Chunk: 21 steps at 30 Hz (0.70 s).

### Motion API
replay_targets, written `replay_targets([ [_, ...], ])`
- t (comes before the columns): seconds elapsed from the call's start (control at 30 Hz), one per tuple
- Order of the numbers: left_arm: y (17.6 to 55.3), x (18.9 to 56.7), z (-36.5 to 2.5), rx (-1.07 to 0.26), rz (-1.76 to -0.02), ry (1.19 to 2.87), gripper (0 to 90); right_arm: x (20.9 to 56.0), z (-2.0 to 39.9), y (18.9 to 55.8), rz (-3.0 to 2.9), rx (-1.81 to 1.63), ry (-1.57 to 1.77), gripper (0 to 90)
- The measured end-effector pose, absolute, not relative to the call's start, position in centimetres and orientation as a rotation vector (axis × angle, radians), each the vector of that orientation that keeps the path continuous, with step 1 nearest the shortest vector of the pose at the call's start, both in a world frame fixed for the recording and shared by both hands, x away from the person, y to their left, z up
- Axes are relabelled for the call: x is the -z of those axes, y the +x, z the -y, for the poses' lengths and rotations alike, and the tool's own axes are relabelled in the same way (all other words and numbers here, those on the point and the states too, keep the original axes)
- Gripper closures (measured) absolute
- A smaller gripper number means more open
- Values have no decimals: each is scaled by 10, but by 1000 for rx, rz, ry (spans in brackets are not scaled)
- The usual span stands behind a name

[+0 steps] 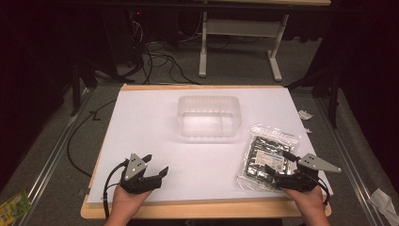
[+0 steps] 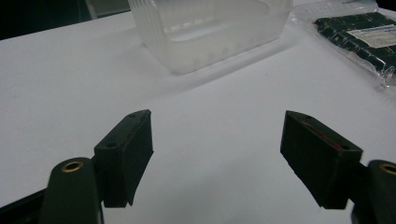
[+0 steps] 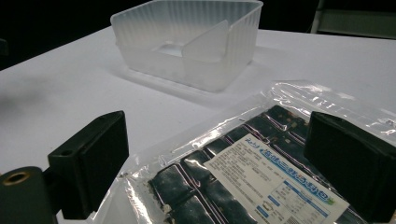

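Translucent plastic tub (image 1: pixel 209 116) seemingly empty; clear bag (image 1: pixel 267 157) holds dark blocks.

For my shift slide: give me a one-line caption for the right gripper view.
Right gripper, jaws open, poised over the clear packet of dark squares; translucent tub beyond.

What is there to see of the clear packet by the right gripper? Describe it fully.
The clear packet is a flat, glossy plastic pouch holding rows of dark squares under a white printed label. It lies flat on the white sheet, to the right of the translucent tub. The right gripper has its open jaws astride the packet's near end, not clamping it.
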<state>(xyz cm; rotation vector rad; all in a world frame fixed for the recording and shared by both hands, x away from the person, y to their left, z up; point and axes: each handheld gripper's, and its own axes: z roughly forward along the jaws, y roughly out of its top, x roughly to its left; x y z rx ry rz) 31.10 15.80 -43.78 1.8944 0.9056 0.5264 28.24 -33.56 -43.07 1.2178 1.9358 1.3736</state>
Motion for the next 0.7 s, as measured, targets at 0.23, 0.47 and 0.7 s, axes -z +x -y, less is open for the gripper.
replay_targets([
  [0.23, 311, 438, -158, -515, -905, 1895, 258, 430, 341, 282, -1918, -1375, 1228, 78],
  [0.47, 311, 438, -156, -516, -896, 1902, 259, 430, 341, 281, -1914, -1372, 1226, 89],
  [0.7, 312, 437, -152, -508, -877, 1899, 275, 432, 365, 272, -1851, -1304, 1306, 171],
])
